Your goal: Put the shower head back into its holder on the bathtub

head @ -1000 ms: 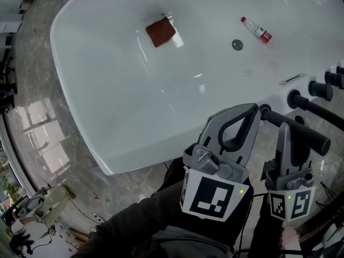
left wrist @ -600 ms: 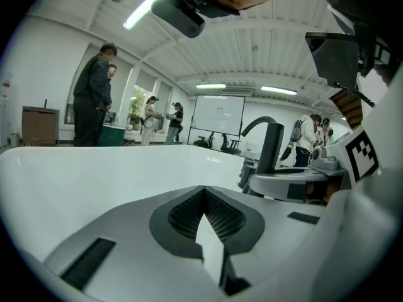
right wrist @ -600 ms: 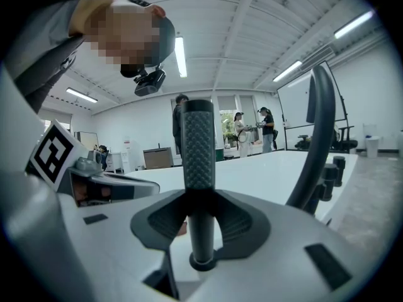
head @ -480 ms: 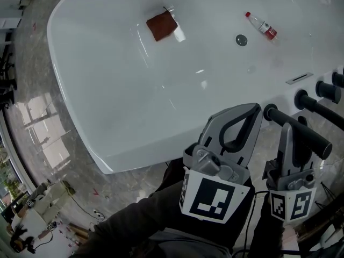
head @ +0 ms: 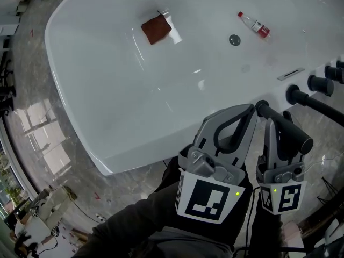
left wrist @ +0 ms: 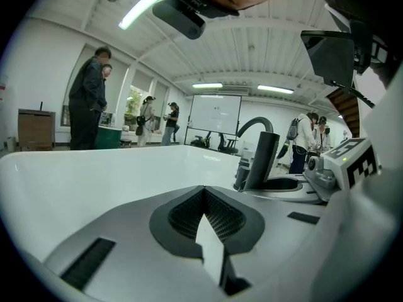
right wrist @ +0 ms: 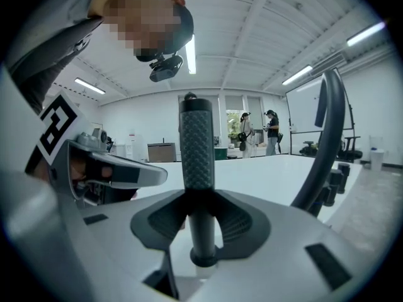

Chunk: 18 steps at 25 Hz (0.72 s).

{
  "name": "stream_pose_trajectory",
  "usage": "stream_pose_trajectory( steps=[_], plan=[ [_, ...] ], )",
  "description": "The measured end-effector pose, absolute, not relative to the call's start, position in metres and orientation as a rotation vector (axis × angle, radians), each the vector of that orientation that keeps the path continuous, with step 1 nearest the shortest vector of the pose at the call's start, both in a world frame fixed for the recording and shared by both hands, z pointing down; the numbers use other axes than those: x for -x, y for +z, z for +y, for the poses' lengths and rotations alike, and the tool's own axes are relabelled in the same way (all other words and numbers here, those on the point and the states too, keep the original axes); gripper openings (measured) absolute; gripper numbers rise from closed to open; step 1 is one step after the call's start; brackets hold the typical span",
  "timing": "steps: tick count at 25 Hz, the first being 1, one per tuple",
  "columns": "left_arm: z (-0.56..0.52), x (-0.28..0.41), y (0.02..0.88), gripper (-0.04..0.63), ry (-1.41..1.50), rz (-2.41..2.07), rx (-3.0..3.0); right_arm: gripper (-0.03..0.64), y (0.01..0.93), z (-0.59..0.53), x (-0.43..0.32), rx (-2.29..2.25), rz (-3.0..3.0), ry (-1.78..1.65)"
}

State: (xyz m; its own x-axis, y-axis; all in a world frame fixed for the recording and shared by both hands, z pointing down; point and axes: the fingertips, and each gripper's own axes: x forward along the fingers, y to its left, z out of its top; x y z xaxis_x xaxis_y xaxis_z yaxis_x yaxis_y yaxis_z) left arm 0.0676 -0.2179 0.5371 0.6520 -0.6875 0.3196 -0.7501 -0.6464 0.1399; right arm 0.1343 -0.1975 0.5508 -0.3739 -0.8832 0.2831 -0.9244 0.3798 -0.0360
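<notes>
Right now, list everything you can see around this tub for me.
bathtub: one, white, fills most of the head view
cloth: one, brown, tub floor, far side
bottle: one, clear with red cap, tub floor near the drain
drain: one, grey, tub floor
tap fittings: three showing, black, tub's right rim
shower head: one, black, in the right claw
left claw: grey, shut, empty
right claw: grey, shut on the shower head
</notes>
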Motion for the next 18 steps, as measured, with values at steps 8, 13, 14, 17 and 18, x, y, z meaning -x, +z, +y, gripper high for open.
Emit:
stream_pose_trajectory(
  steps=[8, 13, 14, 17, 18],
  plan=[
    [-0.205, -0.064, 0.511, 0.003, 0.420, -1.135, -2.648, 0.143, 0.550, -0.202, -0.131, -1.607, -2.447, 0.325],
    [-0.203, -0.062, 0.492, 0.003, 0.442, -1.143, -2.656, 0.215, 0.551, -0.207, -0.138, -1.613, -2.406, 0.359],
    [-0.204, -0.062, 0.490, 0.003, 0.443, -1.148, -2.657, 0.216, 0.548, -0.207, -0.138, -1.613, -2.406, 0.355],
    [-0.205, -0.064, 0.488, 0.003, 0.449, -1.147, -2.649, 0.218, 0.539, -0.205, -0.135, -1.596, -2.408, 0.336],
    [-0.205, -0.065, 0.486, 0.003, 0.448, -1.145, -2.643, 0.218, 0.538, -0.203, -0.134, -1.588, -2.399, 0.339]
  ],
)
